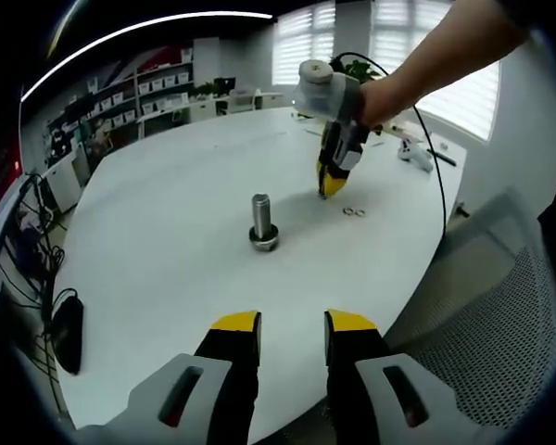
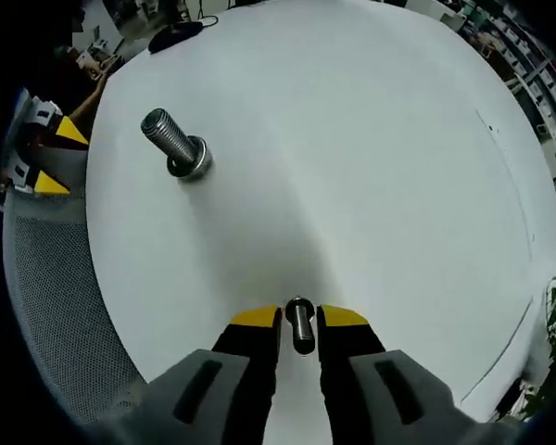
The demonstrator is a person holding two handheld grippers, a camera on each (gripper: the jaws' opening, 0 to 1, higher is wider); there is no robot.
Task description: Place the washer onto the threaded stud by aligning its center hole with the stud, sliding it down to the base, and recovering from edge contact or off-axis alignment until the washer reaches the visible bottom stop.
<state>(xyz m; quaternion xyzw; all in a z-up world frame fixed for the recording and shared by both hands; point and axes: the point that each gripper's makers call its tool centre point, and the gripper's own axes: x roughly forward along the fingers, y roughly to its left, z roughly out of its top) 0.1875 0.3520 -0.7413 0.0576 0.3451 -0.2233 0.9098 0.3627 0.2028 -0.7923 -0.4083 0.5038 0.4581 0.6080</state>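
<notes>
Two grippers showed over a white table (image 1: 167, 241); no container stood on it, and no brand, label or writing could be read anywhere. The left gripper (image 1: 292, 324) hung at the near edge of the table with its yellow-tipped jaws parted by a narrow gap, holding nothing and touching nothing; in the right gripper view it appeared at the far left rim (image 2: 51, 158), beside a mesh chair (image 2: 56, 306). The right gripper (image 2: 299, 318) had its jaws closed to a narrow gap around a small grey metal piece (image 2: 300, 326), seen edge-on, apparently the washer, pinched between the yellow tips just above the table; in the left gripper view this gripper (image 1: 329, 185) pointed down at the table from a person's hand (image 1: 380, 97), its tips at or just over the surface, and whether they touched it could not be told. The threaded stud (image 1: 262, 218) stood upright on its round base near the middle of the table, well apart from the right gripper; in the right gripper view it (image 2: 174, 144) lay toward the upper left, and a ring seemed to sit at its base, though whether that was a washer or part of the stud could not be told. Two small rings (image 1: 354, 212) lay flat on the table just beside the right gripper's tips; a black object (image 1: 67, 332) lay near the table's left edge.
</notes>
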